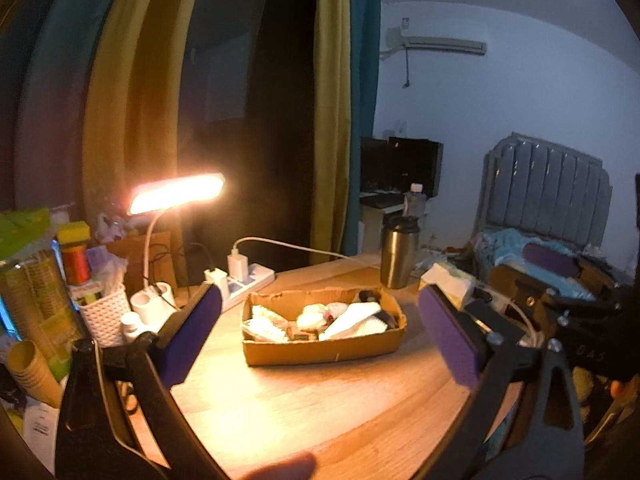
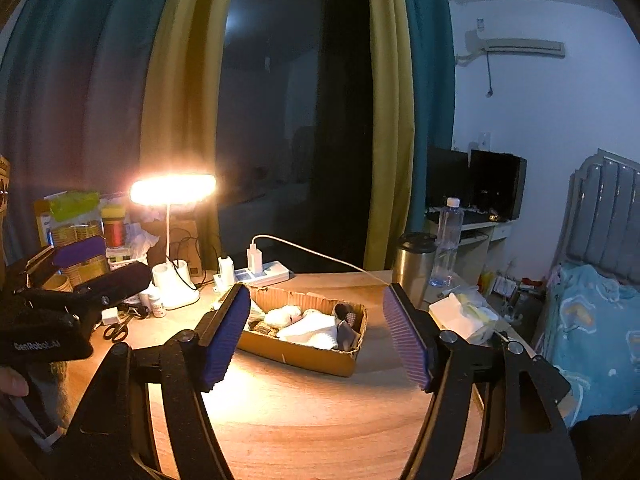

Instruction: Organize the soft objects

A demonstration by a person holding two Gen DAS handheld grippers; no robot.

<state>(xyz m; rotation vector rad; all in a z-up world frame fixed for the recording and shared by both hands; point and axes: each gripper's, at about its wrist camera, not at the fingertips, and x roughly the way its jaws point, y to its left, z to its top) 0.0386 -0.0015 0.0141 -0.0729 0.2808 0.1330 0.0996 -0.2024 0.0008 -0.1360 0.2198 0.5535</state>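
In the left wrist view, the left gripper point(image 1: 320, 324) with purple pads hangs spread wide and empty above the near edge of the round wooden tabletop point(image 1: 304, 408); beyond it, toward the middle, sits the shallow brown cardboard box point(image 1: 320, 350) holding white and dark soft bundles point(image 1: 352, 316). In the right wrist view, the right gripper point(image 2: 316, 334) is equally wide and empty, framing the same box. The soft things already lie boxed: either sorting is finished or they await lifting out, so neither move is settled.
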